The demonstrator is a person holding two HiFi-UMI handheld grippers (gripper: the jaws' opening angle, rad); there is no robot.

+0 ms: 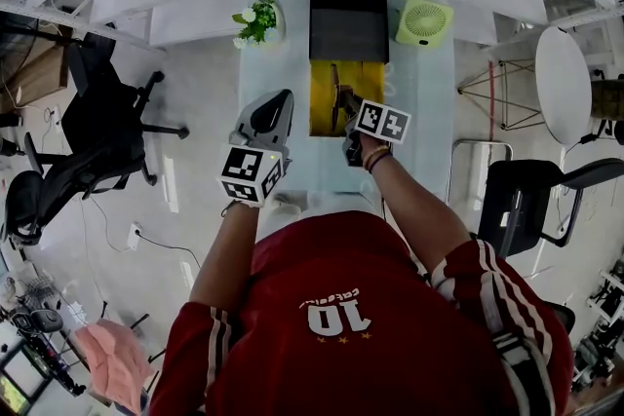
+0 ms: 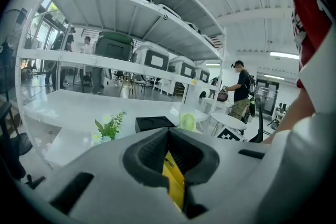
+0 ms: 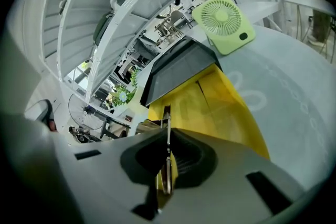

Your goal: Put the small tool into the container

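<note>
While one small tool (image 3: pixel 168 144) stood clamped in the closed jaws of the right gripper (image 1: pixel 343 104) above the single yellow container (image 1: pixel 324 112) at mid-tabletop (image 1: pixel 429 112), the left gripper (image 1: pixel 281 102) hung beside it, jaws pressed together and empty, with one fan (image 1: pixel 424 21) and one plant (image 1: pixel 259 13) along the far edge.

The red shirt (image 1: pixel 322 268) bears a white number 10 on its back; the small lettering beside it is unreadable.

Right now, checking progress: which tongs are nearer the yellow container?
Right. The right tongs are over the yellow container, shut on a small tool; the left tongs sit left of it.
</note>
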